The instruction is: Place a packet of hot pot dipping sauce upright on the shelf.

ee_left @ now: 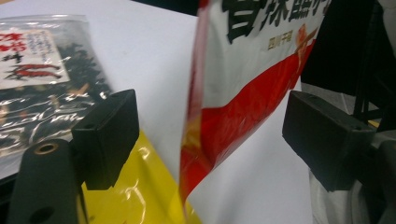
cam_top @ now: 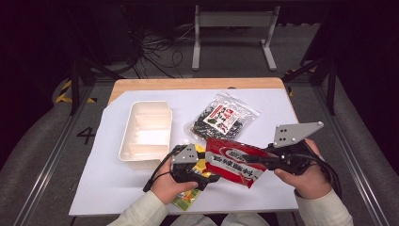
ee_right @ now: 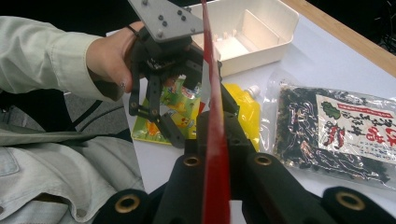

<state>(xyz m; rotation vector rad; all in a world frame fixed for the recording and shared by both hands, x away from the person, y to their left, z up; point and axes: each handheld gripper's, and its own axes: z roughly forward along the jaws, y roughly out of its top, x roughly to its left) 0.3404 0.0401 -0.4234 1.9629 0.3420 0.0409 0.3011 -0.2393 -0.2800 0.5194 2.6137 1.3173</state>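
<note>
A red-and-white snack packet hangs above the table's front, and my right gripper is shut on its right end. In the right gripper view the packet shows edge-on, pinched between the jaws. My left gripper is open, its jaws standing wide on either side of the packet's lower edge without touching it. A yellow pouch lies under the left gripper.
A clear bag of dark seaweed lies mid-table. A white divided container stands to its left. A green-and-yellow pouch lies at the white sheet's front edge, below the person's left hand.
</note>
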